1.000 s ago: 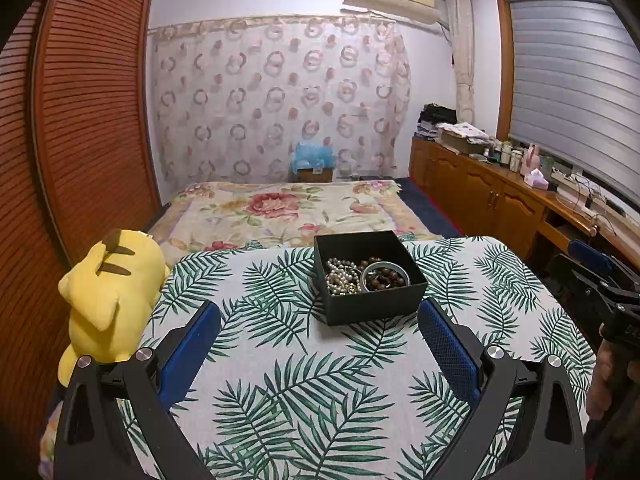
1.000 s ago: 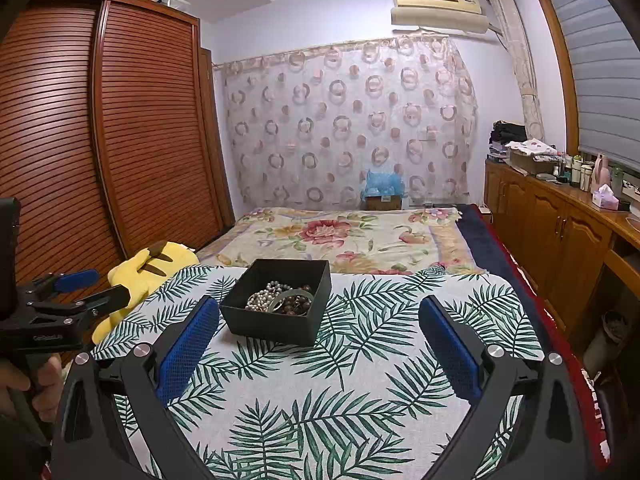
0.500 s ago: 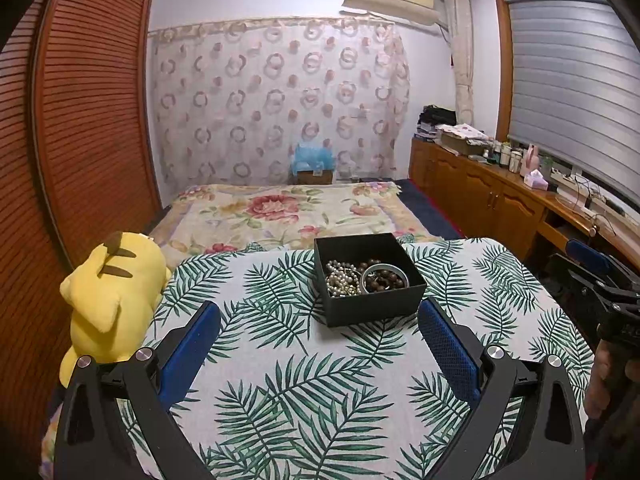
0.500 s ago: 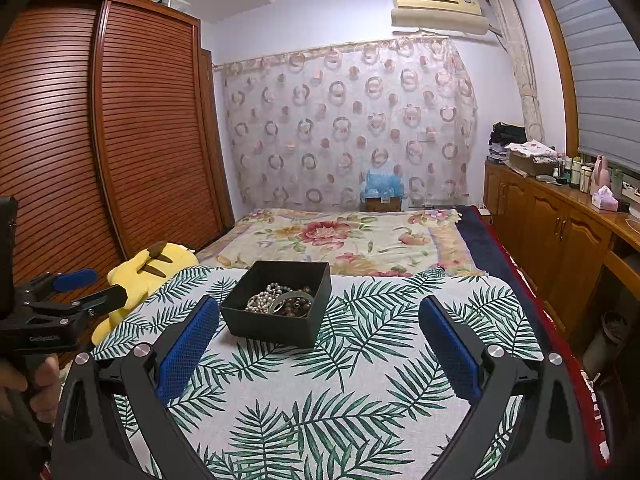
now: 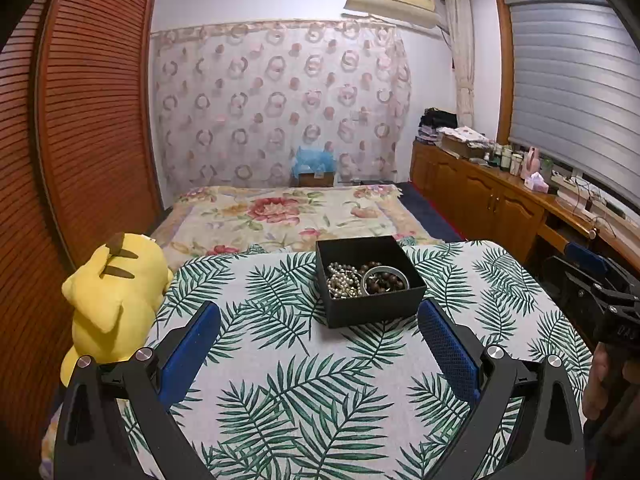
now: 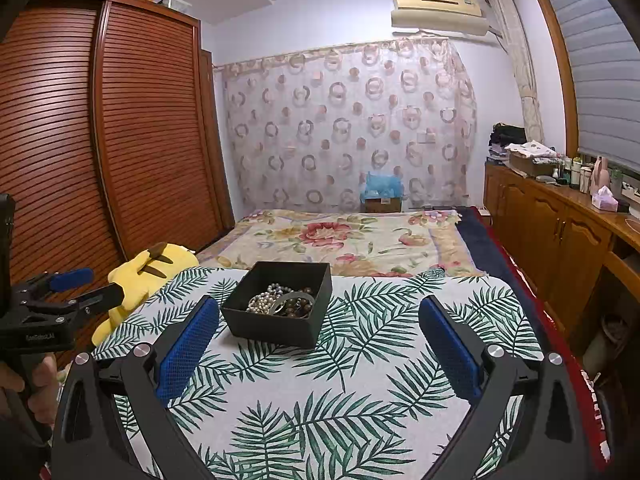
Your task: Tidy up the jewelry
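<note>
Both claws, the left claw (image 5: 319, 330) and the right claw (image 6: 319, 330), hover released above the leaf-print table (image 5: 304, 400), fingers spread wide and grasping nothing. The black box (image 5: 370, 280) stands on the table towards its far edge; in the left wrist view it lies at about 1 o'clock from the left claw, near but apart, while in the right wrist view it lies at about 11 o'clock from the right claw, just beside that claw's left finger (image 6: 188, 350). Inside the box, a pearl strand (image 5: 343, 280) is heaped against a metal bangle (image 5: 385, 278) that rings dark wooden beads (image 5: 384, 283). Probable hazards: the pieces touch and may be entangled, so lifting one could drag another out; the light box could slide on the cloth if a finger strikes its wall; a loose strand may slip from broad padded fingers. A yellow plush toy (image 5: 116, 296) rests at the table's 9 o'clock edge, well apart from the box.
</note>
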The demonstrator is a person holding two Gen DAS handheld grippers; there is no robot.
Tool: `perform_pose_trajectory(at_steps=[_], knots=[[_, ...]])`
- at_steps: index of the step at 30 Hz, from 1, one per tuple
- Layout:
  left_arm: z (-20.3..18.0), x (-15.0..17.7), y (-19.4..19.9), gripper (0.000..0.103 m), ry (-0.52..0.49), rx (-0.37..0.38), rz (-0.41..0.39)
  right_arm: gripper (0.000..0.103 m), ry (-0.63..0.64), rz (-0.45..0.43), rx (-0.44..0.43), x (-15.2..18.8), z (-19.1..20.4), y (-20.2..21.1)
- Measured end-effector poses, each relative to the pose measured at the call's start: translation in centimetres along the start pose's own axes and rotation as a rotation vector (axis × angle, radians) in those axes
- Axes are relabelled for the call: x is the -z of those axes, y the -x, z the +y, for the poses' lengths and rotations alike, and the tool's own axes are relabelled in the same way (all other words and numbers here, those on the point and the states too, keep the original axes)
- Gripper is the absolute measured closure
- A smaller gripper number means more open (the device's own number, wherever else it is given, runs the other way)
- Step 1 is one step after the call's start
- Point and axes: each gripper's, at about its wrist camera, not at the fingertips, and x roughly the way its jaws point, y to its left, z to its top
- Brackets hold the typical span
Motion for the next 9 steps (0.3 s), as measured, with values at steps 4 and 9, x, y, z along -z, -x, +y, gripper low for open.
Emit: perform_pose_trajectory(at_steps=[4,9], knots=[[0.11,0.14,-0.02,0.008,-0.001,0.000,0.001,0.002,0.000,-0.001,0.001,0.02,-0.01,-0.02],[0.05,-0.32,0.09,0.008,-0.003,-0.003,-0.002,0.002,0.000,0.000,0.000,0.07,-0.01,-0.04]])
